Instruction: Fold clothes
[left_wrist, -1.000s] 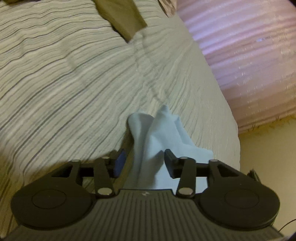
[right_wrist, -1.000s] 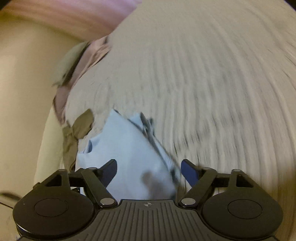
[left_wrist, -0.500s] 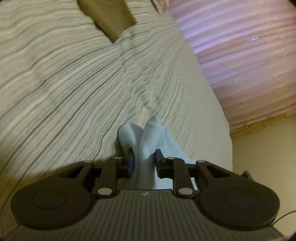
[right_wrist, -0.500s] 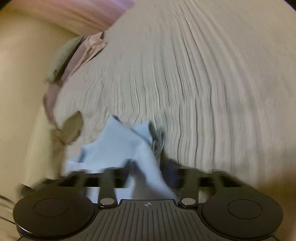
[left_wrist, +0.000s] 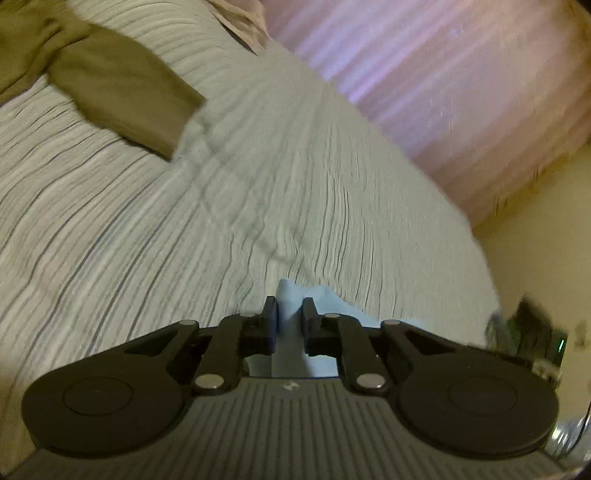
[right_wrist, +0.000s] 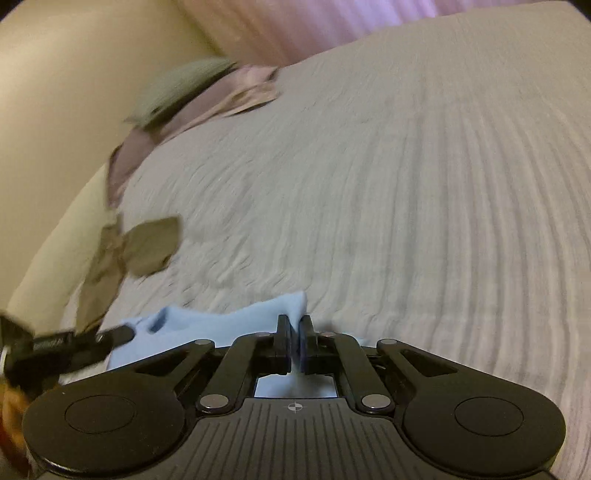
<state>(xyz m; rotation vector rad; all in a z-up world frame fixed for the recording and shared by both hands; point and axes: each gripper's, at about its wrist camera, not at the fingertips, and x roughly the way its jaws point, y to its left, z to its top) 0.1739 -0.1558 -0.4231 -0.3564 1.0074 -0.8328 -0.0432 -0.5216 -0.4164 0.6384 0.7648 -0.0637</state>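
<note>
The left claw (left_wrist: 289, 325) was clamped on a bunched edge of the light blue garment (left_wrist: 325, 306) at the lower centre of the left wrist view, and the right claw (right_wrist: 294, 343) was pinched on another edge of it, the cloth (right_wrist: 221, 325) stretching leftward low in that frame over the striped bed (right_wrist: 369, 184). An olive garment (left_wrist: 122, 96) lay at the upper left, well apart. Judging by both grips, the cloth was being spread or carried over; doing it well would call for even tension, both edges level, and lowering it flat without wrinkles.
</note>
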